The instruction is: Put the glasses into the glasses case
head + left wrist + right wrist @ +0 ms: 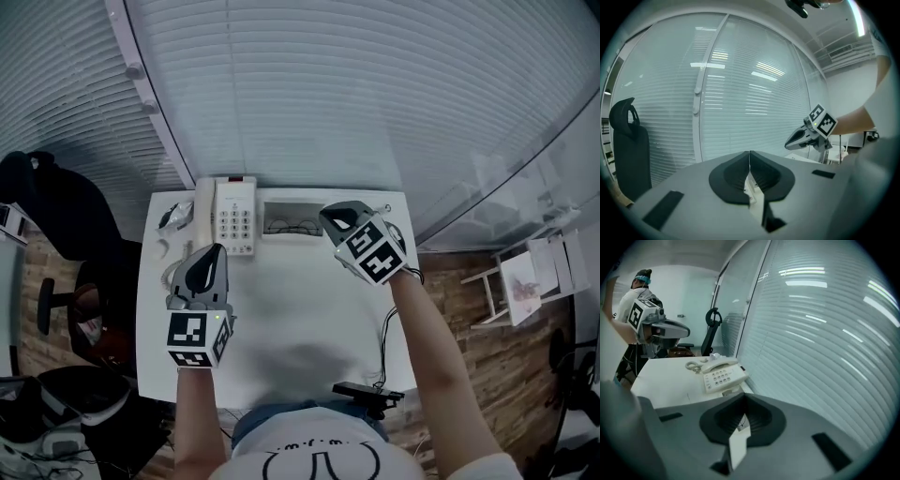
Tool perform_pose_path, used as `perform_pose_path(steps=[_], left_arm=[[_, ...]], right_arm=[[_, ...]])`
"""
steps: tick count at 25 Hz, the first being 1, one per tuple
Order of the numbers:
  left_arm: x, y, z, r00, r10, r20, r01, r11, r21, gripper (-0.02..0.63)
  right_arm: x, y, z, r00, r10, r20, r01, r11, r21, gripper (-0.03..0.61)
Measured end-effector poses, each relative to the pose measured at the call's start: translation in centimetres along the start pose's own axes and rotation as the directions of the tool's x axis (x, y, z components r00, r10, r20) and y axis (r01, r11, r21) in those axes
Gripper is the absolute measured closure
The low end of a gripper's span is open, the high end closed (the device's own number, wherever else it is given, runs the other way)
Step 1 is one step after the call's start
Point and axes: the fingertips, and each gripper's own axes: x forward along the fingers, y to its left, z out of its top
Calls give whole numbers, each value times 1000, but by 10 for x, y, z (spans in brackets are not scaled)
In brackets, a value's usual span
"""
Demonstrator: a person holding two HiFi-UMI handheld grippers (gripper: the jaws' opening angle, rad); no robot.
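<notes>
Both left gripper point(216, 251) and right gripper point(330, 216) closed, empty, thin dark glasses point(291, 226) lying inside open pale glasses case point(281, 202)

Table point(300, 319): white | telephone point(233, 217): lies at far edge (handset on cradle) | blinds point(309, 84): closed behind | chair point(52, 211): black, left

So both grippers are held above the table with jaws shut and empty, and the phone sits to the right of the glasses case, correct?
Not quite. The head view shows the phone to the left of the glasses case, not the right. The rest holds: the left gripper and right gripper are above the table, jaws shut with nothing between them.
</notes>
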Motion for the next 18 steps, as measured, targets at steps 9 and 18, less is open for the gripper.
perform_pose_path(steps=[9,18], left_arm=[[-34,-20,45,991,-37,127,32,999,41,595],[-92,-34,77,973,-71,218,52,994,92,595]], right_arm=[[-114,24,48,913,-322,249,284,942,177,568],[-220,66,81,783,-506,362,409,857,313,568]])
